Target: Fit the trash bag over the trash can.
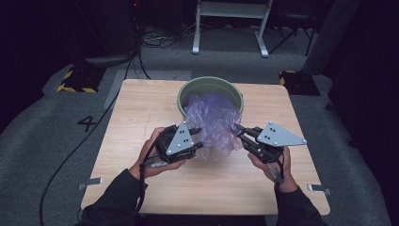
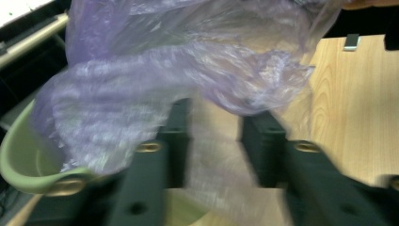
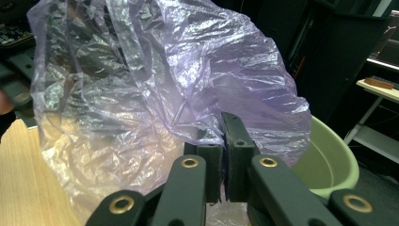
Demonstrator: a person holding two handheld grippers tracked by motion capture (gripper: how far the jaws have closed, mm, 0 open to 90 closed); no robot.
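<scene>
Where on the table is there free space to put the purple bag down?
The wooden table is bare on its left side, between the green bucket and the left edge, and along the near edge below both hands. The right strip beside the right gripper is narrower. The middle is crowded: the purple bag, the left gripper and the bucket meet there.

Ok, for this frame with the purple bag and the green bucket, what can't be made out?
- Bucket interior: in the high view the plastic bag drapes over the rim and covers it.
- Left tool: its own view is motion-blurred and film lies across the jaws, so whether the pads press the bag is unclear.
- Right tool: the jaws are shut on the bag; how much film is pinched is hidden between them.
- Bag's mouth: lost in crumpled folds in the high view.
</scene>
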